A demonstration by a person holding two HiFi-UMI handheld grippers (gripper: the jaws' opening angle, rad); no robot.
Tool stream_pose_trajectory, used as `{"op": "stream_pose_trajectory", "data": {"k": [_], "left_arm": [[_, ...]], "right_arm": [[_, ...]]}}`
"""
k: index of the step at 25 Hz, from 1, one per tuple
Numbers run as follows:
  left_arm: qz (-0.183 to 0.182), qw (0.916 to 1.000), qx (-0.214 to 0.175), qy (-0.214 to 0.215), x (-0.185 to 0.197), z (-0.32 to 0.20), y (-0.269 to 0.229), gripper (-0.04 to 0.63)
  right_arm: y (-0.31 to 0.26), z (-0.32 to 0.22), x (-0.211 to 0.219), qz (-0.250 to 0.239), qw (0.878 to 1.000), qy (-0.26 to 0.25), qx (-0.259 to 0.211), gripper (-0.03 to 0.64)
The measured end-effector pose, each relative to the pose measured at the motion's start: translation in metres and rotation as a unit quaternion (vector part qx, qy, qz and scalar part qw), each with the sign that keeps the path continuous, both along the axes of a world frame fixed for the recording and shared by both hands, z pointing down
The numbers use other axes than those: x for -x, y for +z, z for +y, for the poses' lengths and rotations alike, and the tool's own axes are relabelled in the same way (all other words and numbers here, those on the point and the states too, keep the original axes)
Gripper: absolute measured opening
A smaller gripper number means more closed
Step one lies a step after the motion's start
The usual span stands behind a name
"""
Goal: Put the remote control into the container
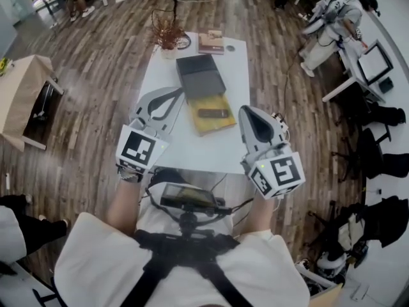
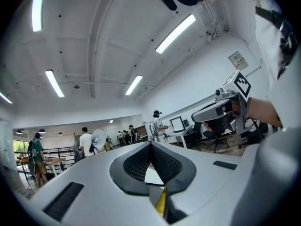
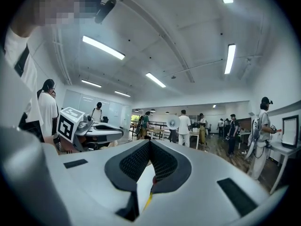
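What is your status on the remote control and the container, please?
Left tool shut, empty; right tool shut, empty. Remote control on the yellow slab, beside the dark container, untouched. Nothing in the way.

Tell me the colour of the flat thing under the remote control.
Yellow; the flat thing under the remote control shows best in the head view.

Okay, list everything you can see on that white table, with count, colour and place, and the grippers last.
table: one, white, centre of the wooden floor
remote control: one, black, lying on the yellow pad
yellow pad: one, mid-table
container: one, dark, just beyond the pad
book: one, brownish, far end
wire ornament: one, brown, far left corner
left gripper: one, grey, shut, empty
right gripper: one, grey, shut, empty
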State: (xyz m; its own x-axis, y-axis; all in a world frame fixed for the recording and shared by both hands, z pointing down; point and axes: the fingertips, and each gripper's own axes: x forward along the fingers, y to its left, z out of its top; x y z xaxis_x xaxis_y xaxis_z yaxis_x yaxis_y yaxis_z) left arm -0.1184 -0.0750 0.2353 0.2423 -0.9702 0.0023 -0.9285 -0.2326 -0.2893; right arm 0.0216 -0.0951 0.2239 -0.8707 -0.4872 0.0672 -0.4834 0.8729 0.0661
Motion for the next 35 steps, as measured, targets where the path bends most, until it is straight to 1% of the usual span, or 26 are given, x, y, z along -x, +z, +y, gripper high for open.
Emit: {"op": "stream_pose_trajectory", "data": {"k": [3,5,9,13,16,22,30,35], "left_arm": [[-0.004,1.0,-0.008,-0.005,0.005,0.011,-0.007,0.012],[-0.003,0.9998,-0.012,-0.013,0.009,0.018,-0.013,0.012],[-0.002,0.9995,-0.026,-0.016,0.015,0.031,-0.027,0.012],[-0.005,0.999,-0.037,-0.024,0.019,0.043,-0.037,0.012],[-0.008,0.9986,-0.042,-0.031,0.021,0.05,-0.04,0.012],[-0.01,0.9977,-0.042,-0.051,0.025,0.059,-0.043,0.012],[-0.011,0.9978,-0.038,-0.054,0.024,0.067,-0.042,0.012],[-0.013,0.9981,-0.037,-0.047,0.023,0.068,-0.038,0.012]], "right_arm": [[-0.01,0.008,0.003,-0.001,1.0,0.001,-0.011,0.003],[-0.016,0.016,0.006,-0.002,1.0,-0.003,-0.016,0.003],[-0.029,0.027,0.011,-0.004,1.0,-0.009,-0.026,0.003],[-0.037,0.036,0.017,-0.017,0.999,-0.021,-0.028,0.003],[-0.039,0.042,0.019,-0.015,0.999,-0.018,-0.03,0.003],[-0.035,0.048,0.02,0.001,0.999,-0.011,-0.033,0.003],[-0.035,0.055,0.017,0.0,0.999,-0.006,-0.033,0.003],[-0.032,0.057,0.016,0.003,0.999,0.0,-0.034,0.003]]}}
